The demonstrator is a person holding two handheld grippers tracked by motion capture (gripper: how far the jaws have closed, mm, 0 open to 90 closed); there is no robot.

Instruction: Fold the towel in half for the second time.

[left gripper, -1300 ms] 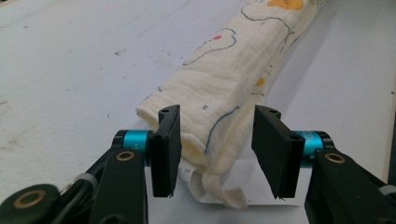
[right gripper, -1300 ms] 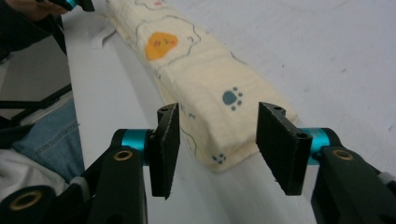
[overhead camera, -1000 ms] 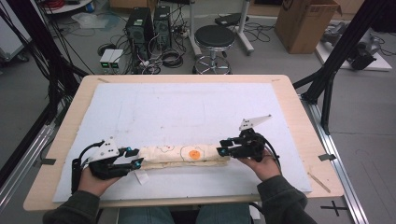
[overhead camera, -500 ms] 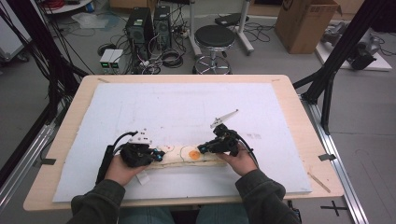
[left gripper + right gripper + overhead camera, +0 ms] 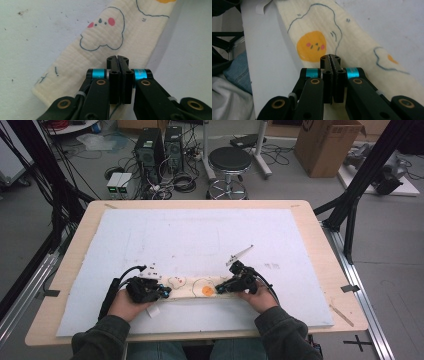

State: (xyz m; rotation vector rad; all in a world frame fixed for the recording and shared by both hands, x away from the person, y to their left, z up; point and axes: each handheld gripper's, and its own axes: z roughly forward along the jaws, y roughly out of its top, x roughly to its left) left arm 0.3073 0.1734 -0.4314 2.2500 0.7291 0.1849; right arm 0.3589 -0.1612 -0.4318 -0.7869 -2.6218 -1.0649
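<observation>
A long cream cloth strip (image 5: 190, 287) printed with egg faces lies flat on the white mat (image 5: 200, 235) near the front edge. My left gripper (image 5: 162, 291) rests over its left part, jaws shut. In the left gripper view the closed tips (image 5: 117, 58) sit just above the cloth (image 5: 105, 42), below a blue-outlined egg face. My right gripper (image 5: 220, 289) is over the strip's right part, beside the orange yolk. In the right gripper view its tips (image 5: 330, 57) are shut above the cloth (image 5: 317, 32). No fabric shows between either pair of jaws.
The mat covers a wooden table (image 5: 320, 245). A small white tag (image 5: 152, 311) lies by the strip's left end. Behind the table, on the floor, are a stool (image 5: 230, 160), computer cases (image 5: 160, 145) and cables. The person's knees are under the front edge.
Both hands have moved inward along the strip toward its middle, the right also coming nearer the front edge. The cloth has stayed where it was.
</observation>
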